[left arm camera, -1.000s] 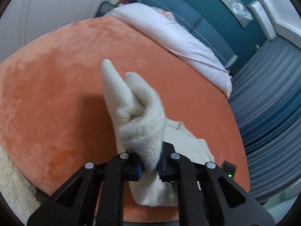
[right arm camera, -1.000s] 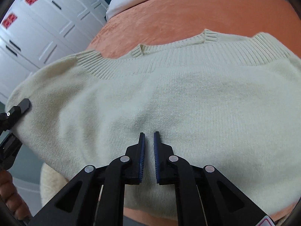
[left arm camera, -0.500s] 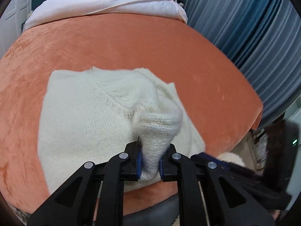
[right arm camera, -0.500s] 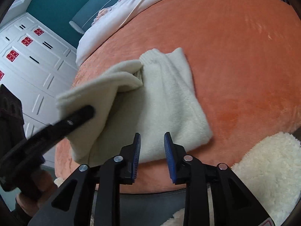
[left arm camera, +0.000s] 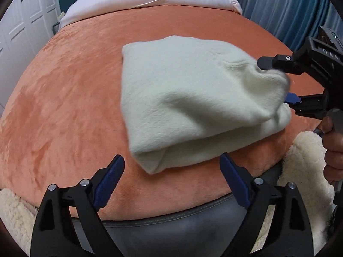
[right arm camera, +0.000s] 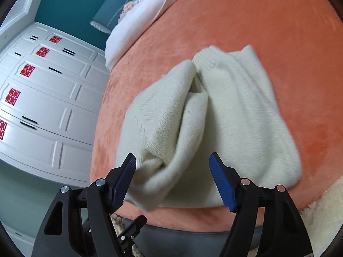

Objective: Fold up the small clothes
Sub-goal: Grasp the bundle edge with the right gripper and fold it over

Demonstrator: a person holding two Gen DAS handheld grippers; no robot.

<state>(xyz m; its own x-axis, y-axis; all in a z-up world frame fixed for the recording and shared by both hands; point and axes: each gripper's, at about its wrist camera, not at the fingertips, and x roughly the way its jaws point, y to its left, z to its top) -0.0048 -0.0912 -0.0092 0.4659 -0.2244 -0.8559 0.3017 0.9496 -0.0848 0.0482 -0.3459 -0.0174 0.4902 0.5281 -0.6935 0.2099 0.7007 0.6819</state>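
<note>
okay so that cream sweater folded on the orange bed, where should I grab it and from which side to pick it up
Probably grip the sweater at the thick rounded fold along its near edge, coming in low from the foot of the orange bed. All layers meet there, so one pinch should hold the bundle together. The left gripper already faces it, open; the right gripper is open too.

Both wrist cameras look close along their tools from the bed's (left arm camera: 64, 107) near edge, sharing the folded sweater (left arm camera: 193, 98).

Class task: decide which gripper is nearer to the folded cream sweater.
Right. The right gripper has its open fingers around the sweater's edge; the left gripper is open just short of its near fold.
</note>
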